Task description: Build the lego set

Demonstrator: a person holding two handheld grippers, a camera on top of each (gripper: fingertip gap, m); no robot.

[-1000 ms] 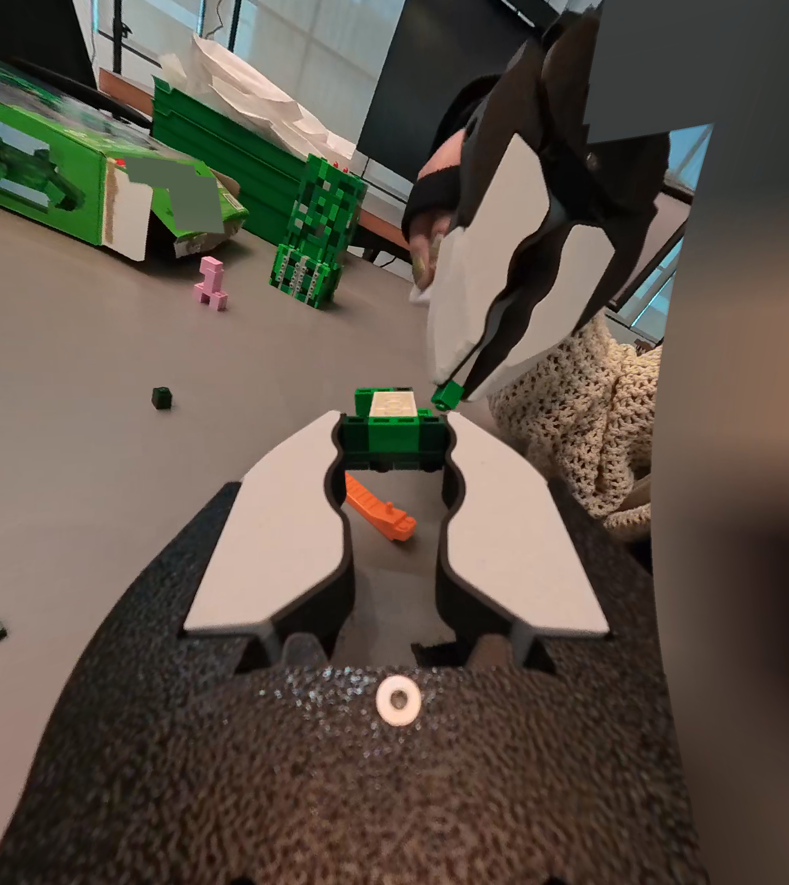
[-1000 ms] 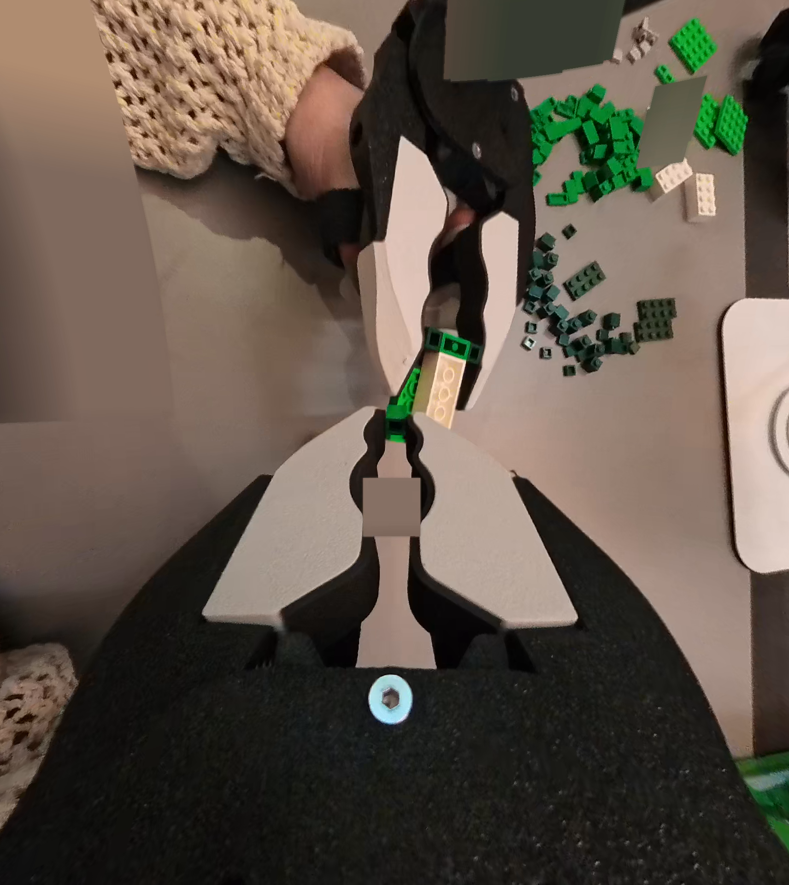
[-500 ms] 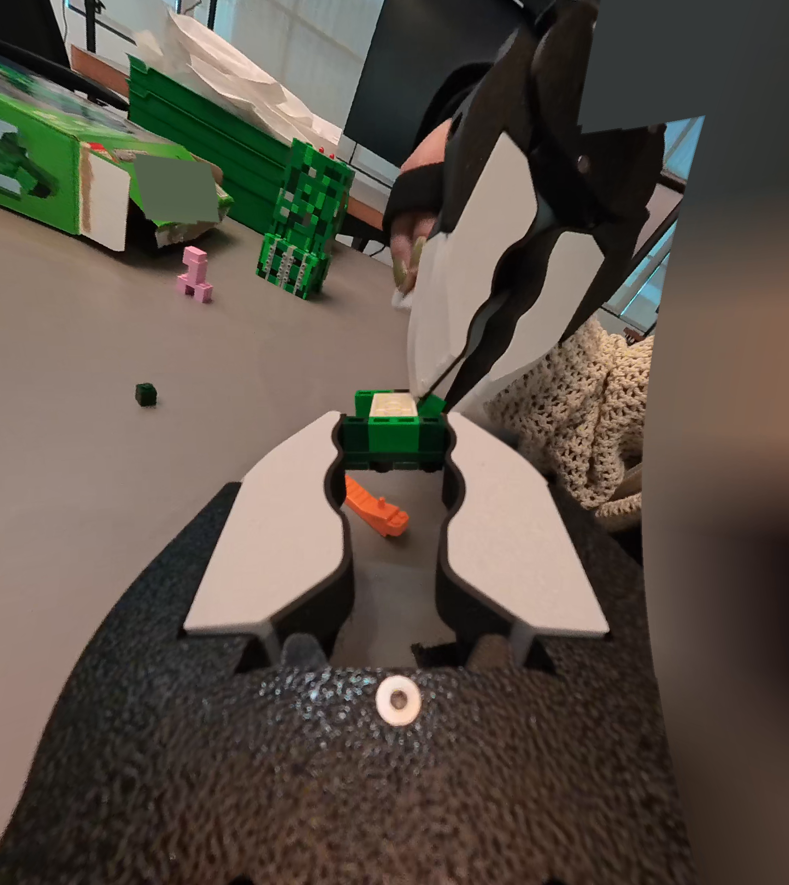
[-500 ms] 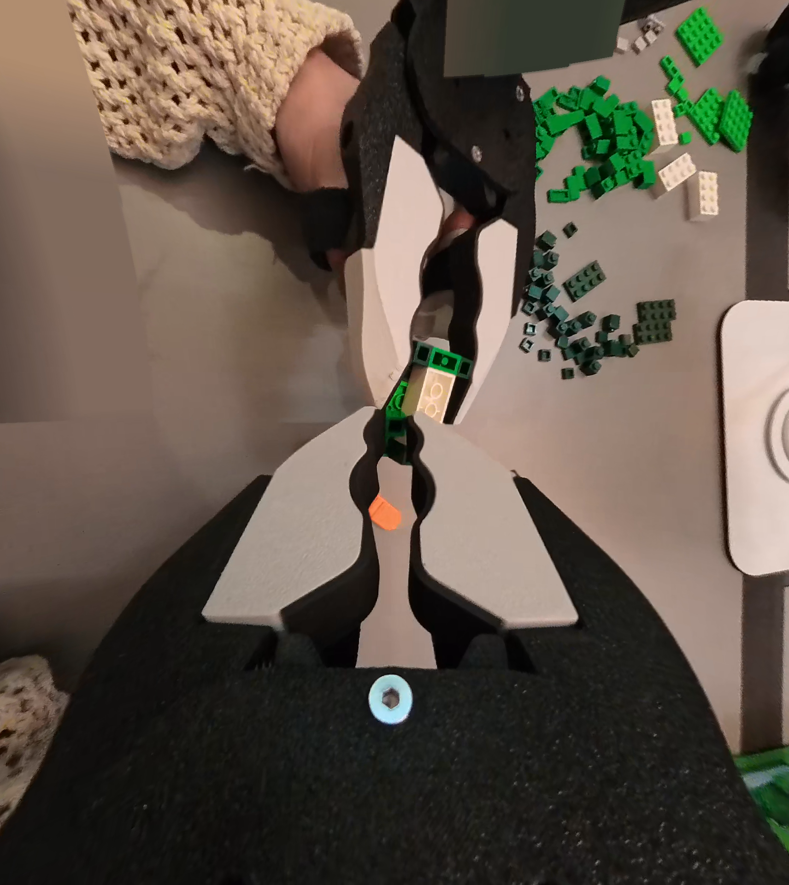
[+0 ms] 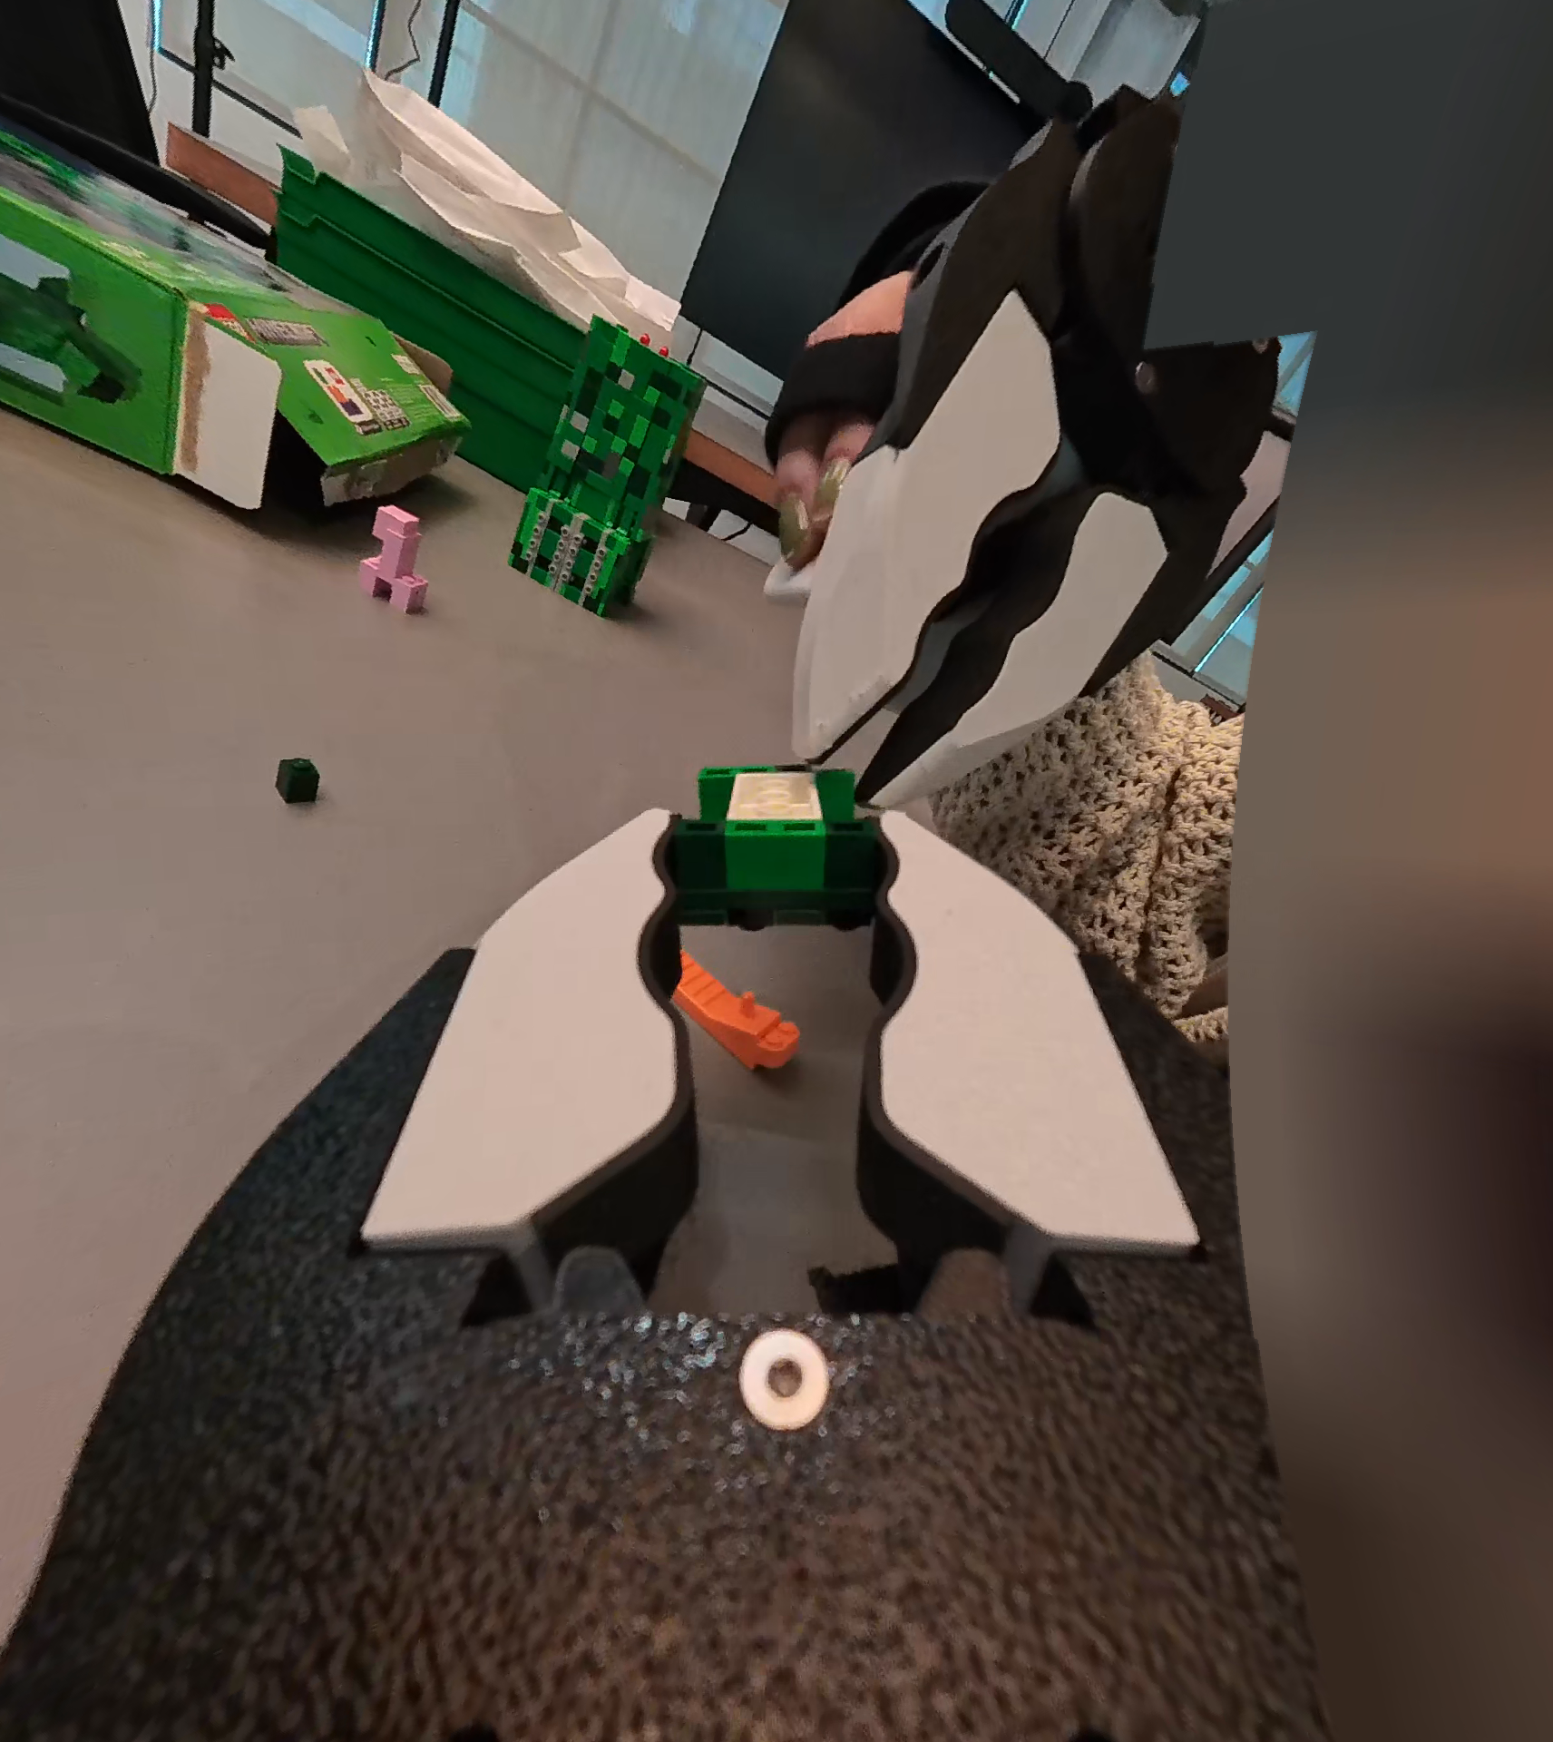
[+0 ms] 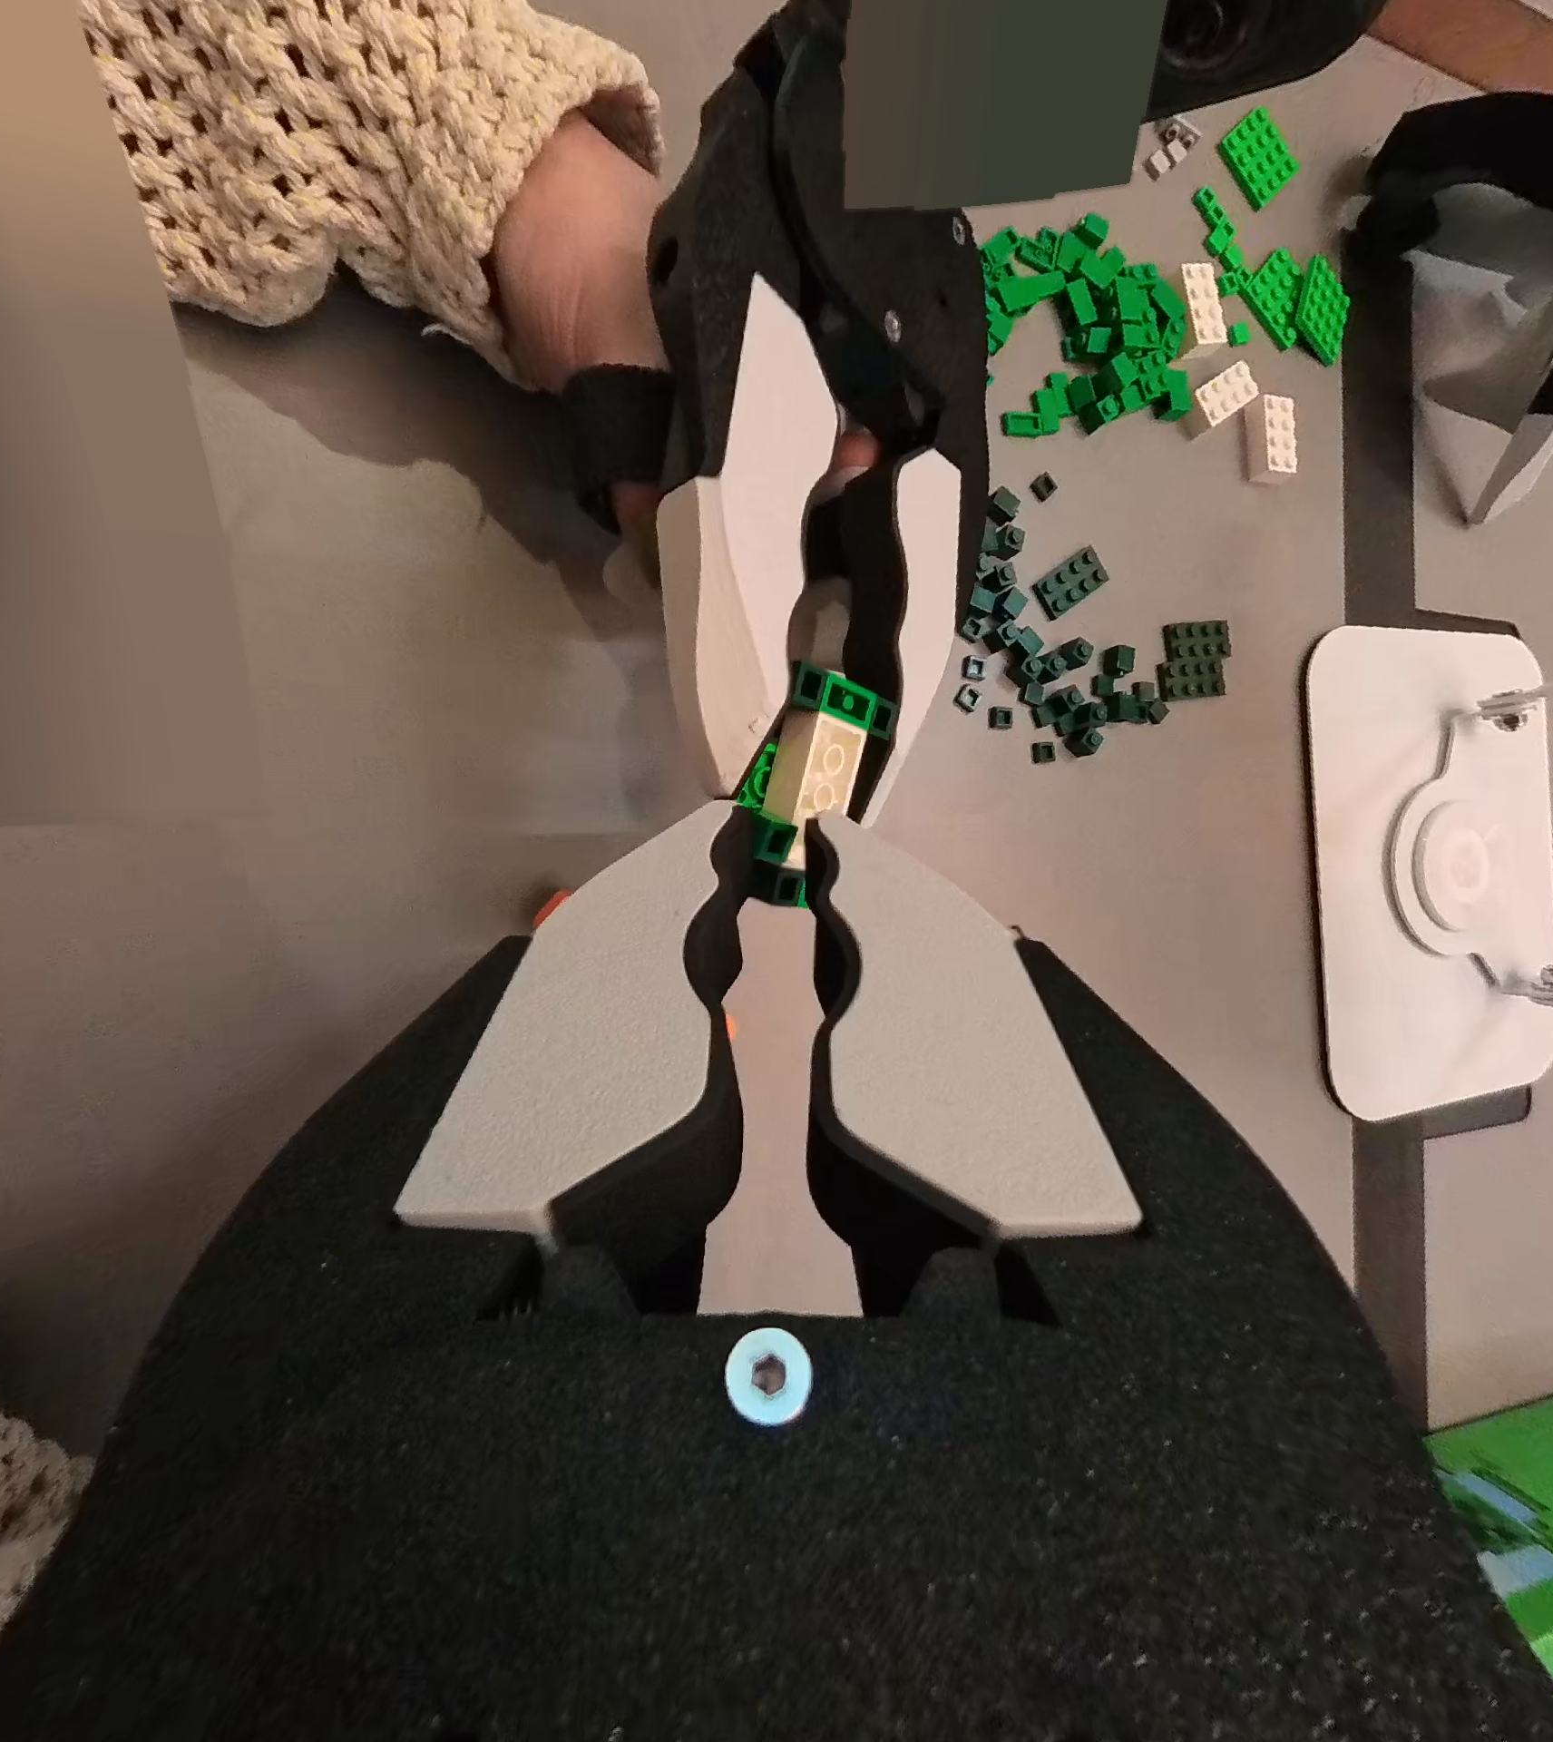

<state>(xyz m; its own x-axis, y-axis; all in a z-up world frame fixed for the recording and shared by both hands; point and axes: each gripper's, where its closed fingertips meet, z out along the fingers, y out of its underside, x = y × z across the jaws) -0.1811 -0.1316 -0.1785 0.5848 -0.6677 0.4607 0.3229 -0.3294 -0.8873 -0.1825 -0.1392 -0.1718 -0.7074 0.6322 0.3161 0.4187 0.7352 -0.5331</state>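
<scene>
I'm holding the small lego assembly (image 5: 773,853) off the table: dark and bright green bricks around a cream studded brick (image 5: 775,797) on top, sitting level. Loose bright green pieces (image 6: 1103,320) with white bricks (image 6: 1225,396) are lying piled on the table, dark green pieces (image 6: 1055,660) scattered beside them. A finished green blocky figure (image 5: 608,471) is standing upright, well apart.

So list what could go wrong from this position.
1. The left gripper pinches the green block only at its fingertips; a push from the right gripper could twist it loose.
2. The small green brick in the right gripper sits at the block's edge and may seat crooked.
3. A dropped piece could fall beside the orange piece below.
</scene>
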